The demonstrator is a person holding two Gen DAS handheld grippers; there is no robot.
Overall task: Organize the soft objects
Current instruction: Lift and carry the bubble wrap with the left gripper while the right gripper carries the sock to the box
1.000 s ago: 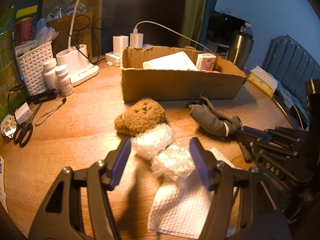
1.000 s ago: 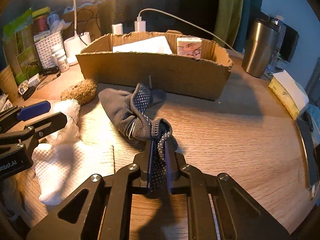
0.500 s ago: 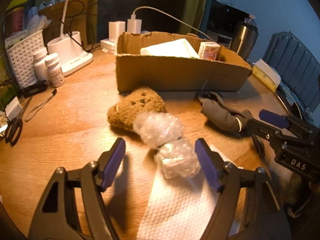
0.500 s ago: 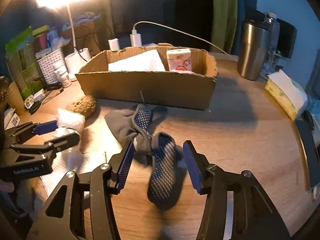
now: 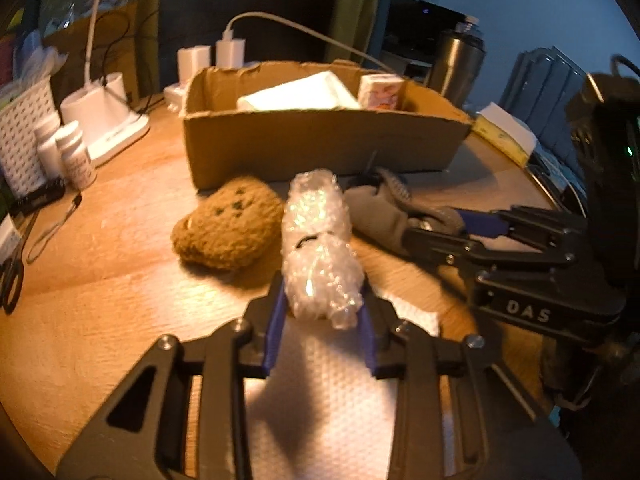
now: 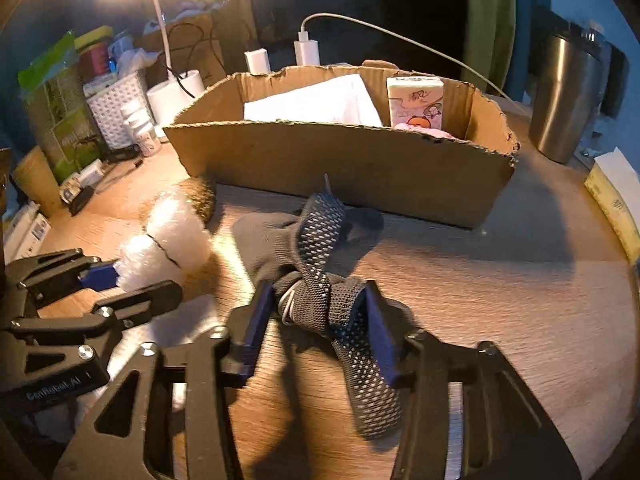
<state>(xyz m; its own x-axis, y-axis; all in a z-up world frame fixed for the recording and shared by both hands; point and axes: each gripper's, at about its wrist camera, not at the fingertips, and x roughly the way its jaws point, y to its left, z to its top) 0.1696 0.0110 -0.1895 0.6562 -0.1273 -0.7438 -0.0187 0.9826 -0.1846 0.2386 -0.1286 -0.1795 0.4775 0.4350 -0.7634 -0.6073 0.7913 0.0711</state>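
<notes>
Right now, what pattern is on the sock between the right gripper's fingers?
Dark grey sock with rows of small pale grip dots, clearest in the right wrist view.

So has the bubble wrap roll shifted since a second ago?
Yes. The bubble wrap roll now points straight at the cardboard box, its near end pinched in the closing left claw; earlier it lay slanted.

Round wooden table [image 5: 100, 292], warm-lit. Lying directly on it: open brown cardboard box [image 5: 320, 148] toward the back; fuzzy brown knitted pouch [image 5: 228, 236] and knotted grey dotted sock [image 6: 320, 276] in front of the box; white embossed paper towel [image 5: 328, 400] nearest; white lamp base [image 5: 104, 120], two white pill bottles [image 5: 74, 156], steel tumbler [image 6: 568, 100].
</notes>
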